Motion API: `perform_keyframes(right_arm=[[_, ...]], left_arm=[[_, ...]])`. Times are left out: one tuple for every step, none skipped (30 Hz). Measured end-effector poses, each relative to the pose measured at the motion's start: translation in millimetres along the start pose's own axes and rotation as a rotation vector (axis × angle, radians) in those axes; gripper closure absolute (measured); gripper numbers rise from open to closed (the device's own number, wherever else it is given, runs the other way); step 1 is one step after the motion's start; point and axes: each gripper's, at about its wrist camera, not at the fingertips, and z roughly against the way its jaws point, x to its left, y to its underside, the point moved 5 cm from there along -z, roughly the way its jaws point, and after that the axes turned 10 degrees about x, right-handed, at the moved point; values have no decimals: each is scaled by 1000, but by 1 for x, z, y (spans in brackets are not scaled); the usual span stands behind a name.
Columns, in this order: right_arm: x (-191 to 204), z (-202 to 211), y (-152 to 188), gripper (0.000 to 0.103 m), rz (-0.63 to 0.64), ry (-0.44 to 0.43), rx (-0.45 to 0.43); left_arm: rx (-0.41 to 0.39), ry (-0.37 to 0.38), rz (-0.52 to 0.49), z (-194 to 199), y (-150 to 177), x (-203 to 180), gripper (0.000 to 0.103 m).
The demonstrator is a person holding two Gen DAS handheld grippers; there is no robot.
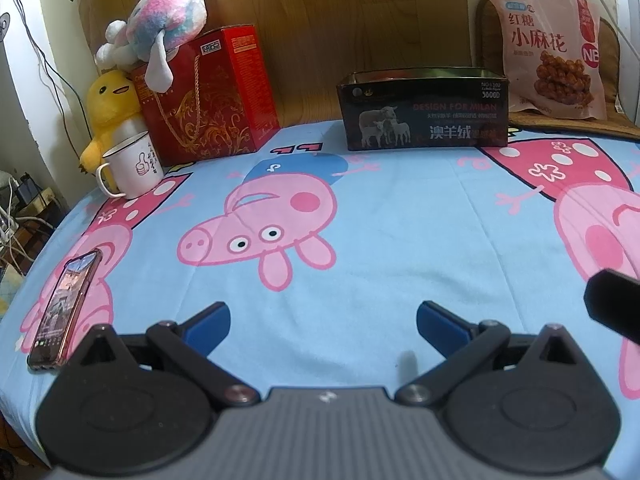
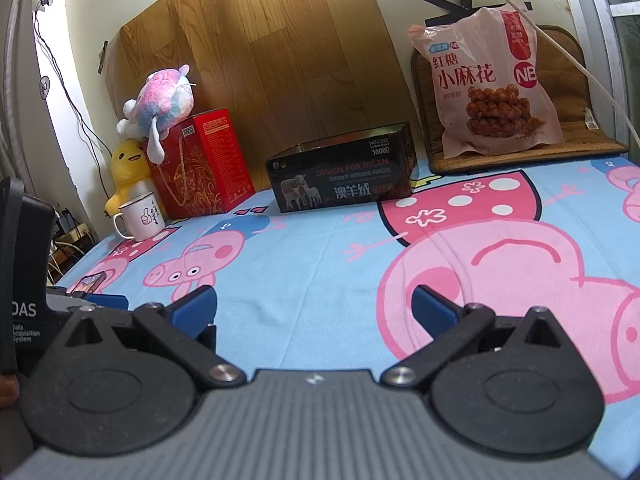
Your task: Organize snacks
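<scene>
With both tools low over the blue cartoon-pig sheet [image 1: 400, 208], left gripper [image 1: 323, 322] has fingers spread wide, nothing between them; right gripper [image 2: 314, 308] likewise spread and empty. Snack bag [image 2: 490, 80], pink with a twisted-dough picture, leans upright on a brown cushion [image 2: 568, 148] at far right, well apart from both. Open black box [image 1: 424, 114] sits mid-back on the sheet, just left of the bag. Red gift box [image 1: 208, 96] back left, pastel plush [image 1: 168, 24] on top, yellow duck plush [image 1: 108, 108] and white mug [image 1: 134, 164] beside it. Phone [image 1: 64, 308] lies near left gripper
</scene>
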Motion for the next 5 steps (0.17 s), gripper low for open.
perform_keyframes(right_arm=[[0,-1,0,0,1,1,0],[0,-1,0,0,1,1,0],[0,-1,0,0,1,2,0],[0,-1,0,0,2,1,0],[1,-1,0,0,3,2,-1]], left_arm=[[-3,8,2,0,0,0,0],[-2,16,5,0,0,1,0],[0,21,6,-1,-1,1,0],[-2,24,5,-1,-1,1,0],[-3,27,5,-1,-2,1,0]])
